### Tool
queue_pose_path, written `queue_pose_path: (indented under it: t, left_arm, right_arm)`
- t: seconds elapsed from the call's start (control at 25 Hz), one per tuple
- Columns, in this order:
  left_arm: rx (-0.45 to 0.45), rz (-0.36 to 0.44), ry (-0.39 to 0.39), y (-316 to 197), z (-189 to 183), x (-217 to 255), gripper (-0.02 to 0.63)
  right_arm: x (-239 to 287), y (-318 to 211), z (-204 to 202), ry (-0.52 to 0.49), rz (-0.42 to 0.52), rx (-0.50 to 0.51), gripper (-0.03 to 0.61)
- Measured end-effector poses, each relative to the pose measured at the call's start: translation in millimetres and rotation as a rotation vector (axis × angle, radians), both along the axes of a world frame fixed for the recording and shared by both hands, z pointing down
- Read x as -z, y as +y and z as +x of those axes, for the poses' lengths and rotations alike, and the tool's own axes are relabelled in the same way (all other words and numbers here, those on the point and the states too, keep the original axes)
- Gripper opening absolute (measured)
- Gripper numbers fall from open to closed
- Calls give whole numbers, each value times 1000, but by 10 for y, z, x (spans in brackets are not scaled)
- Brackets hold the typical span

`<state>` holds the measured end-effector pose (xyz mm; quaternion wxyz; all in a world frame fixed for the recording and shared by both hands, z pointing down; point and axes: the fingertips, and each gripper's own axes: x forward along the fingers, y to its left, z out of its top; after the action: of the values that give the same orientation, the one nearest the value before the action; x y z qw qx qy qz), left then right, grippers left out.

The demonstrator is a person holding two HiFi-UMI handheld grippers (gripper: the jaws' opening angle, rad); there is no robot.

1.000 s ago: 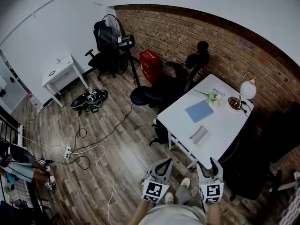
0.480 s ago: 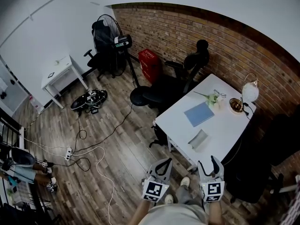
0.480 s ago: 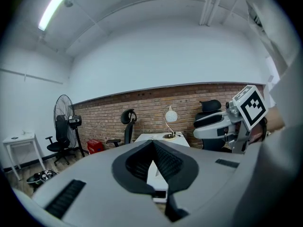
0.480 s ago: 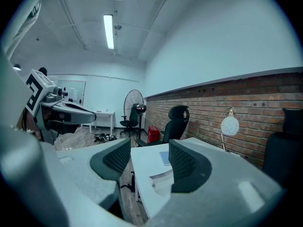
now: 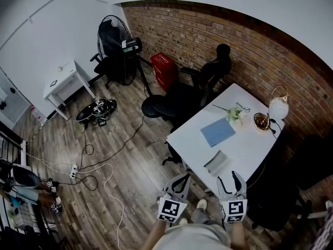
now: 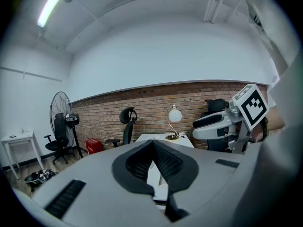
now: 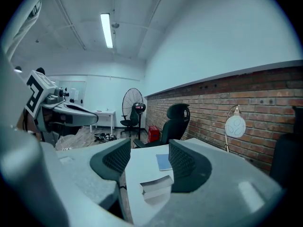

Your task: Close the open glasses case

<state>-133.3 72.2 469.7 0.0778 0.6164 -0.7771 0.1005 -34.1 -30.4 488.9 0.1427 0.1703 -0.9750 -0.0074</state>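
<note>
In the head view the open glasses case (image 5: 216, 162) lies near the front edge of the white counter (image 5: 244, 139), just ahead of the left gripper (image 5: 178, 184) and right gripper (image 5: 230, 180); neither touches it. The left gripper view shows its fingers (image 6: 165, 162) pressed together on nothing. In the right gripper view, the fingers (image 7: 182, 162) stand apart and empty with the case framed between them, so I'd bring this one in squarely over the raised lid and press down evenly.
</note>
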Motion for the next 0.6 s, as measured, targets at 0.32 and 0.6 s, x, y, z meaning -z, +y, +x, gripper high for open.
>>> queue_pose_path:
  t: [0.32, 0.6]
  left_arm:
    - [7, -8, 3, -507, -95, -11, 3]
    - [3, -14, -10, -965, -100, 14, 3]
  right_arm:
    - [0, -443, -125, -9, -10, 22, 253]
    - [-20, -888, -118, -14, -22, 13, 253]
